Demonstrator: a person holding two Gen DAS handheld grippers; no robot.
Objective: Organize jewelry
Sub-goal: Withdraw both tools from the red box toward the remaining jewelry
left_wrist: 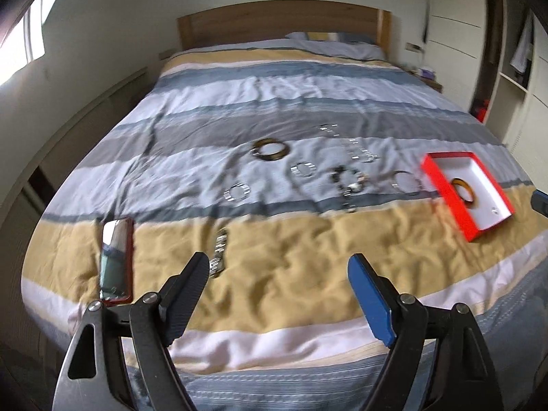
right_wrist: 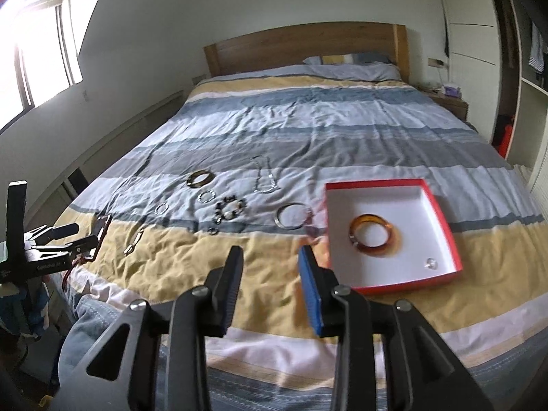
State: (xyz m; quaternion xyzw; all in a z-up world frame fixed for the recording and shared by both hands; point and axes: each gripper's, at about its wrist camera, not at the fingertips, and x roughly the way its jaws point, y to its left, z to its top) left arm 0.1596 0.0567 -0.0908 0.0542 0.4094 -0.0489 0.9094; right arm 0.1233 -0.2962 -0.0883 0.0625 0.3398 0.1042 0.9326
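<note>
Jewelry lies scattered on the bed (right_wrist: 342, 130), beside a red box (right_wrist: 441, 226) already holding an amber bangle (right_wrist: 371, 236). Left gripper (left_wrist: 279, 267) and right gripper (right_wrist: 270, 257) hover with jaws open and empty. The steel bangle (right_wrist: 291, 216) looks light, stiff and slippery, best pinched across its rim.

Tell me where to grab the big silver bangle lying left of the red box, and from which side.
Pinch the silver bangle across its thin band at the near arc, coming from above. It lies flat on the soft duvet, so one finger probably goes inside the ring. The red box crowds its right side.
</note>
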